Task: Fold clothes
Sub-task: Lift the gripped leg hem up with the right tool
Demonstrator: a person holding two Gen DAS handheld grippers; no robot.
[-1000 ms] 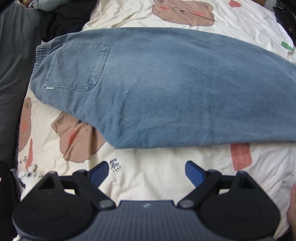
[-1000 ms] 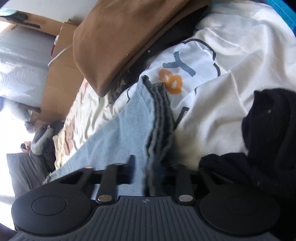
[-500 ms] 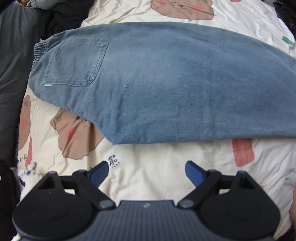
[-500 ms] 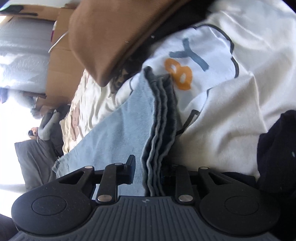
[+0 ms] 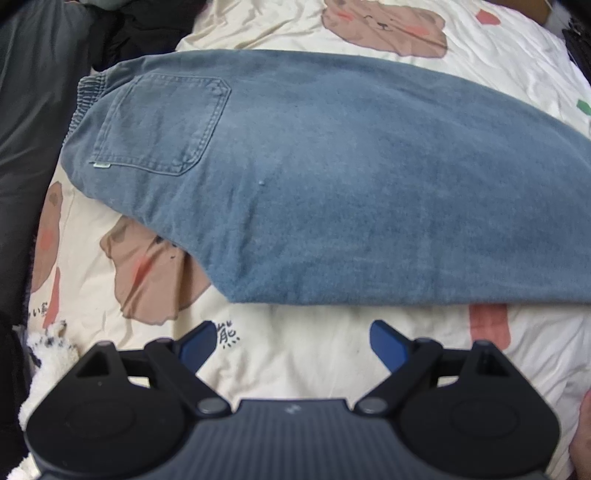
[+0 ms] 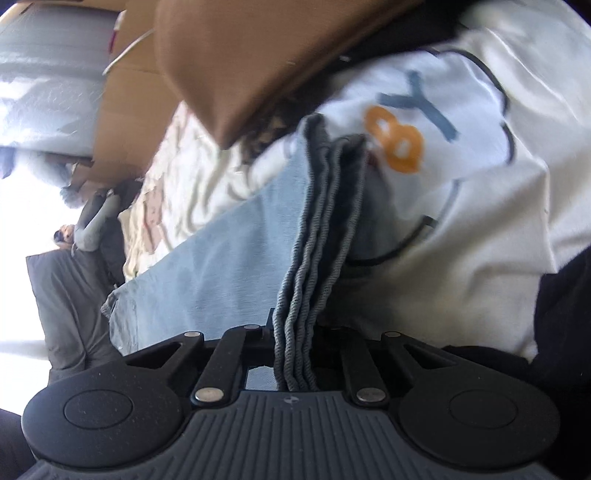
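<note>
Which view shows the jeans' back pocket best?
The left wrist view: the back pocket lies flat and fully visible on the jeans, near the elastic waistband. The right wrist view shows only the stacked hem edges clamped in the right tool; the pocket is not discernible there.

— Underneath everything?
— A bed, spread with a cream sheet printed with brown bears and pink-red patches.
— Along the left edge?
— Dark grey fabric, with something white and fluffy at the bottom corner.
— And from the right wrist view?
— Brown cardboard, pale plastic-wrapped bulk beside it — then hard white daylight, blown out.
</note>
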